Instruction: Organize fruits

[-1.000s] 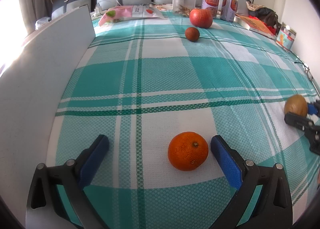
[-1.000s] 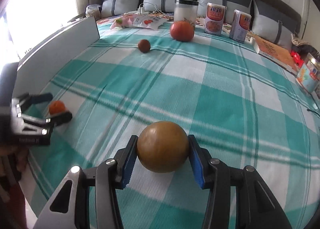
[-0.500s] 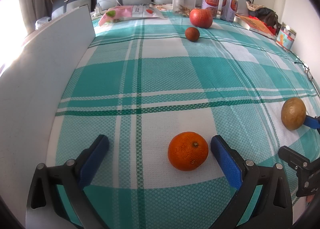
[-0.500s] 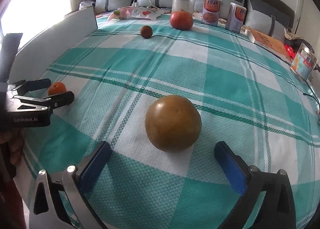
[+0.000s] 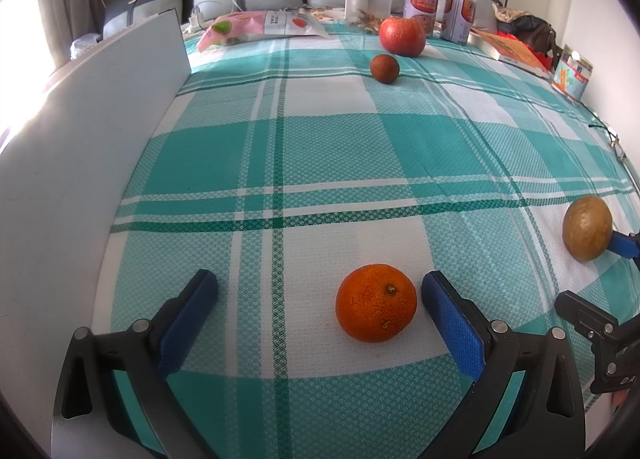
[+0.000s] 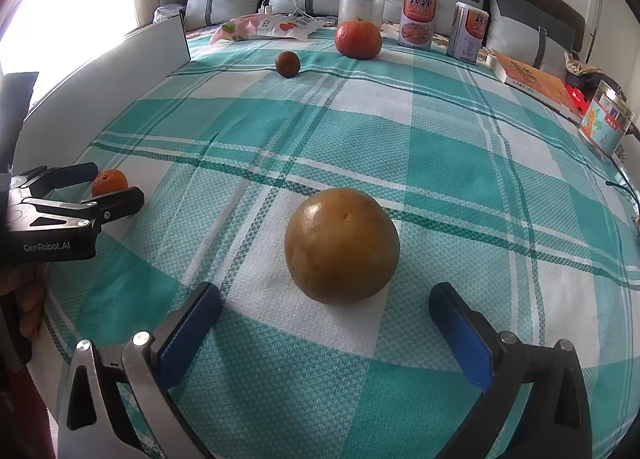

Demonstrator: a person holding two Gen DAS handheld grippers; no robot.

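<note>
Now the brown fruit (image 6: 342,245) lies loose between the spread right claw (image 6: 326,313).

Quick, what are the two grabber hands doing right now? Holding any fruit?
Left gripper: open, holding nothing; the orange sits on the cloth between its fingers.
Right gripper: open, holding nothing; the brown round fruit lies just ahead of it.

Four fruits are lying on the bed: one orange (image 5: 376,307), one brown-yellow fruit (image 6: 342,245), one small dark fruit (image 6: 287,64), one red-orange fruit (image 6: 358,39). Three cans (image 6: 419,19) and one clear jar (image 6: 362,4) are standing behind.
</note>
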